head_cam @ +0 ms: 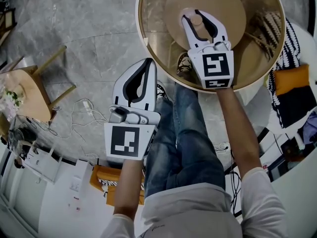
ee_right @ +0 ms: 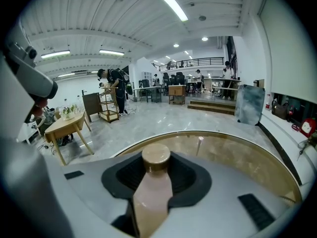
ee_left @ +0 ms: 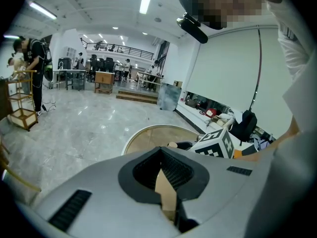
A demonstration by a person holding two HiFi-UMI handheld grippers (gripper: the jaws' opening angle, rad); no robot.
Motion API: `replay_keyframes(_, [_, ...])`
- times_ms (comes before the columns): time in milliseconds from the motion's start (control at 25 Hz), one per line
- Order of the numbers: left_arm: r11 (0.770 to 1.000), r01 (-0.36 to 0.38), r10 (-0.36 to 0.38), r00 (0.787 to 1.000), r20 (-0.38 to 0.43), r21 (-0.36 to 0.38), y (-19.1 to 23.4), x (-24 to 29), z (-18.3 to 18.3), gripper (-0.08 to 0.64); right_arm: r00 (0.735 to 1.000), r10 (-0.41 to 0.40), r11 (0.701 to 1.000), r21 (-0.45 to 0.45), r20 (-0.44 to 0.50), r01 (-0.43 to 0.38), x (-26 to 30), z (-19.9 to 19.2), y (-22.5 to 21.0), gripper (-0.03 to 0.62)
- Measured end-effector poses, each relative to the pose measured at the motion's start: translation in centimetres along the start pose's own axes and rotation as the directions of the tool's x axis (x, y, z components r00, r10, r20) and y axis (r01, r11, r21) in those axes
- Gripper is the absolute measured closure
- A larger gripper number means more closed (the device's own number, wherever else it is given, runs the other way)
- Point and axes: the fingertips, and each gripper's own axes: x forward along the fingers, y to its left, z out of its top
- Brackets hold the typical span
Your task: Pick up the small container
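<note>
Grey marbled floor (head_cam: 74,33) fills the left of the head view. Over it, off to the left of the round glass worktop (head_cam: 257,58), hangs the left gripper (head_cam: 146,63). Its fingers (head_cam: 128,83) are drawn together with the tips meeting, so only a leaf-shaped hollow shows between the dark pads. They grasp nothing I can name (a thin tan sliver shows in the slit behind the pads in the left gripper view, but I cannot tell what it is). Beyond those fingertips lie the floor and the near edge of the worktop.

To the right, the right gripper (head_cam: 191,16) reaches over the worktop. Its fingers (head_cam: 219,28) stand fairly wide and are clenched on the small container (head_cam: 196,20), a pale pink bottle with a tan cap. The bottle stands upright between the pads, one finger on each side of its body. In the right gripper view its cap rises just above the fingers. Whether its base touches the glass cannot be told. Beyond the fingertips the worktop runs on to its far edge. Below the fingers, under the glass, sits a round wooden disc (head_cam: 233,4).
</note>
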Motion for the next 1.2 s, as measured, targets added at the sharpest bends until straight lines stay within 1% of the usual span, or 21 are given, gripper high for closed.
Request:
replay_keyframes(200, [1.000,0.002,-0.002,1.000,0.010,0.007,-0.3,-0.4,0.5,0.545,1.000,0.008,1.000,0.009,-0.005,-0.008,-0.9,0.3,0.1,0.453])
replay_keyframes(440, [1.000,0.002,-0.003,1.000,0.015,0.021,-0.6,-0.9,0.8,0.545,1.000,0.015,1.000,-0.008,-0.014,-0.015,-1.7,0.4,0.3,0.453])
replay_keyframes(680, [1.000,0.001,-0.001,1.000,0.008,-0.004,-0.9,-1.8,0.1,0.545,1.000,0.019,1.000,-0.013,-0.023,-0.019,-2.4,0.2,0.6,0.453])
replay_keyframes(840, [1.000,0.007,-0.007,1.000,0.000,0.004,-1.5,-2.2,-0.1,0.545,1.000,0.021,1.000,-0.013,-0.023,-0.021,-3.2,0.4,0.8,0.453])
replay_keyframes(1040, [1.000,0.022,-0.022,1.000,0.012,0.000,-2.3,-2.7,0.5,0.545,1.000,0.023,1.000,-0.014,-0.019,-0.023,-4.2,1.0,1.1,0.453])
replay_keyframes(1200, [1.000,0.026,-0.026,0.999,0.023,0.017,-2.7,-3.2,1.3,0.545,0.999,0.031,0.999,-0.016,-0.019,-0.031,-5.0,1.7,1.5,0.453])
